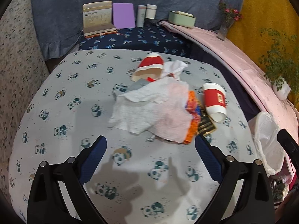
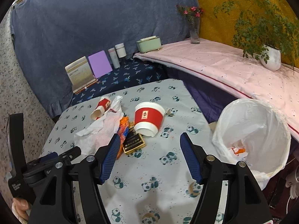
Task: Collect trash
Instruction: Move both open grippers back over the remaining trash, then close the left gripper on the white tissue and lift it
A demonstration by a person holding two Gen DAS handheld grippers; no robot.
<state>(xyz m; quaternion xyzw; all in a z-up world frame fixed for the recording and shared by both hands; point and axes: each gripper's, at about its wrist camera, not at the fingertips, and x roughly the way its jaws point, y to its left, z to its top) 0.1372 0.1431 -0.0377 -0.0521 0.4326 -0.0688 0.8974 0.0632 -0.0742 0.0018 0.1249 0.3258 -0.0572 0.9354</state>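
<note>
Over the near edge of the worktop [image 1: 56,97] both tongs hang released with nothing between their pads: the left tongs [image 1: 150,149] gape wide just short of the crumpled tissue [image 1: 149,110], and the right tongs [image 2: 149,145] stand partly apart, aimed at the nearer red cup [image 2: 149,118]. The step in hand looks like a reach for a first piece of trash, and it would go best if each pair comes down square over one item only, the left pinching a raised fold of tissue without dragging the orange wrapper [image 1: 192,112] under it, the right spanning the cup across its red band rather than its soft rim. That cup lies on its side near the worktop's right edge, its long axis running from the far edge toward the near one, its mouth toward the tongs. A second, crushed cup [image 1: 149,69] lies toward the far edge, mouth to the left. Just off the right edge stands the lined bin [image 2: 252,136], open and close by.
</note>
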